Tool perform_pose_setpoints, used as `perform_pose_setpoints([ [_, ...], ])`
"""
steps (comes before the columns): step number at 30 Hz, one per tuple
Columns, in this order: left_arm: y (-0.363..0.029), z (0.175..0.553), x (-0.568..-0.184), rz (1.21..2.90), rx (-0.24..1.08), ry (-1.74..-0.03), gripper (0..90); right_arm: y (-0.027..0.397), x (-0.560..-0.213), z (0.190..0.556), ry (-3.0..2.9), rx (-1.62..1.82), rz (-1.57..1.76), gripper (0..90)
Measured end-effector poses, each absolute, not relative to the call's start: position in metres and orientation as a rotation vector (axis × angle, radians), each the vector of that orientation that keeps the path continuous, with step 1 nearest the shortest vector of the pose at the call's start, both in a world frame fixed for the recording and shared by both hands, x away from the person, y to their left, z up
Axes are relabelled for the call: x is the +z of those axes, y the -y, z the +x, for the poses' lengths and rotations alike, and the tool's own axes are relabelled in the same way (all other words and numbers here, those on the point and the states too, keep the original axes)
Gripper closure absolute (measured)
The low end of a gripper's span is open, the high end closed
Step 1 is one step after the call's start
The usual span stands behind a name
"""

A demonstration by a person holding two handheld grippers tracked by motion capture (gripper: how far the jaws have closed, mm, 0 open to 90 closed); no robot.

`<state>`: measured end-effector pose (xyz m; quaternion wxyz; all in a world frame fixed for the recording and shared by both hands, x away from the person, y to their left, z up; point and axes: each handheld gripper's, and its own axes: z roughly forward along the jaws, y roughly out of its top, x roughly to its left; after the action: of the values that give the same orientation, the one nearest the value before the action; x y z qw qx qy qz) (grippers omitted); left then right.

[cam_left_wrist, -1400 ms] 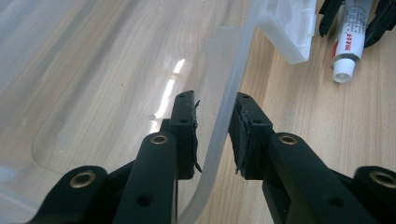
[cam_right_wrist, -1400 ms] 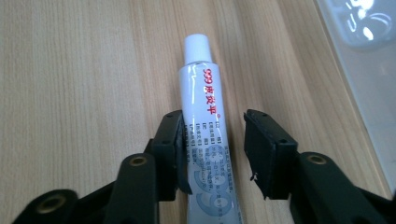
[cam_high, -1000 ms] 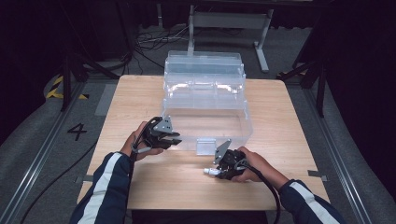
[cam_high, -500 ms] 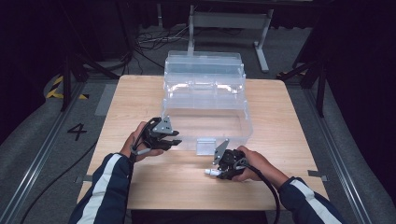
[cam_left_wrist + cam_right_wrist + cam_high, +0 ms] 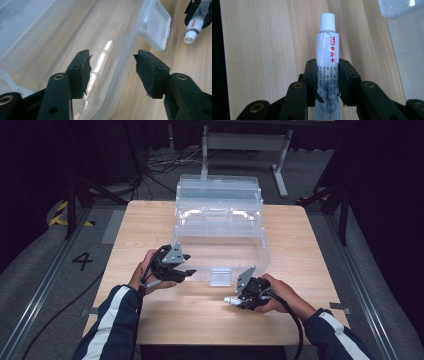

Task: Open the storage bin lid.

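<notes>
Dark floor with cables and rails surrounds the wooden table (image 5: 150, 220). Near its front edge, the left gripper (image 5: 111, 72) straddles the clear box's (image 5: 220, 240) front wall, jaws just opening, pads off the plastic. The right gripper (image 5: 327, 82) clamps a white tube (image 5: 328, 50) beside the latch (image 5: 220, 276). Judging by this, the tube goes into the box next, which calls for a lift over the wall.

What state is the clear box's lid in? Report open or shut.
Open. The clear box's lid stands swung back behind it, the latch tab hangs free at the front rim, and bare wood shows through its floor.
</notes>
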<state>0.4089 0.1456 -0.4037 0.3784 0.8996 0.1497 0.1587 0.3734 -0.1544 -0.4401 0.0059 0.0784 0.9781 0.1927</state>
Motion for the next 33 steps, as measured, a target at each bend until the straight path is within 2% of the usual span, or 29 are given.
perform_pose_setpoints([
  [9, -0.153, 0.401, -0.395, 2.239, 0.455, -0.424, 29.9, 0.170, -0.433, 0.377, -3.023, 0.646, 0.285, 70.5],
  [14, -0.158, 0.396, -0.390, 2.214, 0.494, -0.451, 25.3, 0.180, -0.429, 0.379, -3.007, 0.663, 0.314, 70.5],
  [26, -0.178, 0.383, -0.388, 2.209, 0.569, -0.510, 22.7, 0.197, -0.418, 0.380, -2.975, 0.697, 0.339, 70.5],
  [33, -0.194, 0.377, -0.393, 2.210, 0.571, -0.553, 21.8, 0.201, -0.413, 0.378, -2.968, 0.718, 0.340, 70.6],
])
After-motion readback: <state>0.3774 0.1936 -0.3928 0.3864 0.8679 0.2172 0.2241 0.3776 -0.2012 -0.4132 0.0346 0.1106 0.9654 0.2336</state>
